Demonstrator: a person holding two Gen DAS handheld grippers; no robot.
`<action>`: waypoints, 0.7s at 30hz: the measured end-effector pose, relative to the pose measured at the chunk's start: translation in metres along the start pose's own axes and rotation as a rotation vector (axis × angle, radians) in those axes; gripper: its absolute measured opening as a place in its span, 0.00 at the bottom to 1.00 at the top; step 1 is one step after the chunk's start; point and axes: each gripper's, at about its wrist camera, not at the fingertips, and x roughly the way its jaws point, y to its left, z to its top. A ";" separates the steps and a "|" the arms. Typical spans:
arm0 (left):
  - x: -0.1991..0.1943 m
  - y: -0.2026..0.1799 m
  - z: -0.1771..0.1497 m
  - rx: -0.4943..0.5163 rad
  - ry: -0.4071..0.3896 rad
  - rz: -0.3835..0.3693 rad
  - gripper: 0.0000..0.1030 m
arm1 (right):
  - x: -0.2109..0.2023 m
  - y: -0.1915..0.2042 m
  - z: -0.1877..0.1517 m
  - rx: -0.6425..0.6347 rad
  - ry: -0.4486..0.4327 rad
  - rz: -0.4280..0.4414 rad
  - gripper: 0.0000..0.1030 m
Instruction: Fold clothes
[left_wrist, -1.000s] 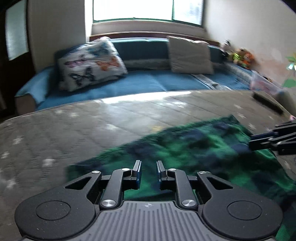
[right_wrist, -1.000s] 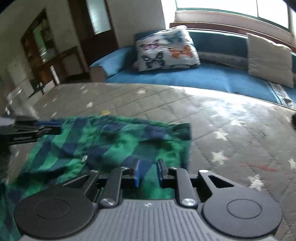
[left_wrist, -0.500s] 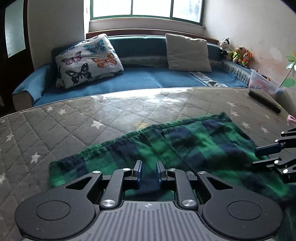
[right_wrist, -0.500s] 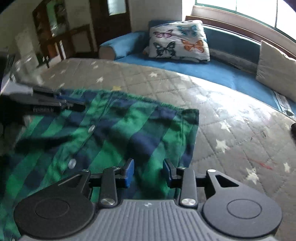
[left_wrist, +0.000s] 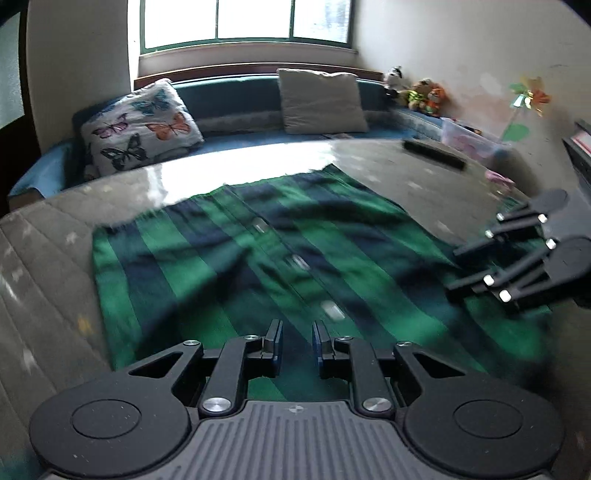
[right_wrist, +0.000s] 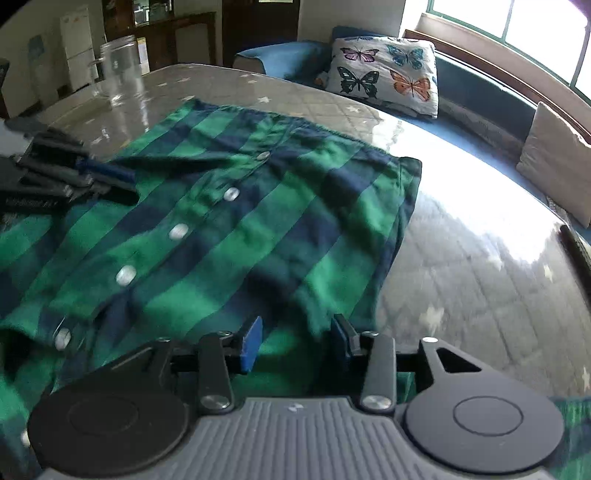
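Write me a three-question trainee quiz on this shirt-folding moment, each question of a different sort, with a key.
1. True or false: the green and navy plaid shirt lies button side up on the quilted table.
2. Which cushion is nearer the glass jar? A. butterfly pillow B. plain beige cushion
3. Fill in: the right gripper has its jaws ____, with shirt fabric lying between them unpinched.

Key: 1 true; 2 A; 3 open. The right jaws have just been opening. The left gripper has a narrow gap over the cloth.
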 end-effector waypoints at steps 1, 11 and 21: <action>-0.005 -0.007 -0.008 0.012 0.000 -0.001 0.18 | -0.004 0.003 -0.005 -0.003 -0.005 -0.002 0.41; -0.045 -0.047 -0.069 0.018 -0.037 -0.022 0.18 | -0.049 0.038 -0.065 -0.028 -0.015 0.040 0.42; -0.074 -0.054 -0.100 0.017 -0.047 -0.041 0.23 | -0.074 0.056 -0.068 -0.109 0.007 0.066 0.42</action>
